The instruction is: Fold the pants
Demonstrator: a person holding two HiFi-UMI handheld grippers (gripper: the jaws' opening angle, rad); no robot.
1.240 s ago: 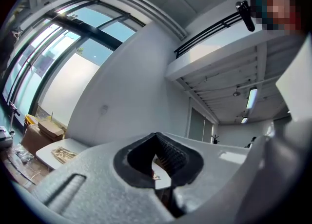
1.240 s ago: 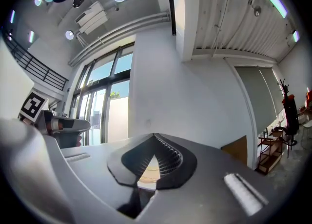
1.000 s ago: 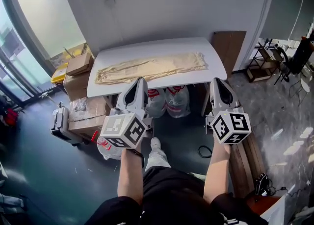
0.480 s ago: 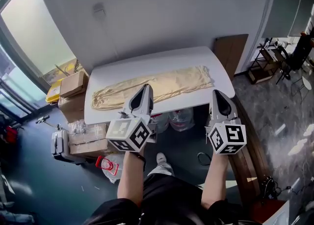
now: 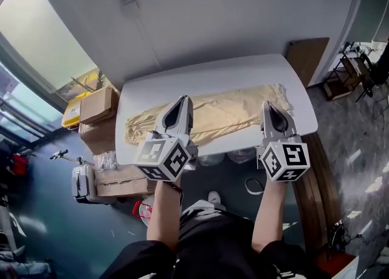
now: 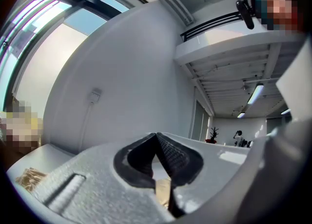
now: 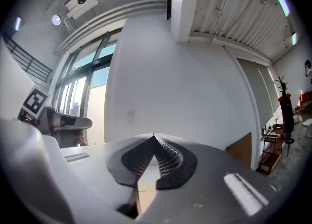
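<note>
1. Pants [image 5: 213,117] lie spread lengthwise on the table [image 5: 182,80], mid-frame.
2. Left gripper [image 5: 182,99] and right gripper [image 5: 269,105] are both closed and empty, at the pants' near edge.
3. Fabric looks light, soft and floppy; best pinched at its two ends.

A white surface [image 5: 206,80] with rounded corners stands against the far wall. Beige pants [image 5: 226,113] lie flat on it, stretched lengthwise from left to right, closer to its near edge than its far one.
</note>
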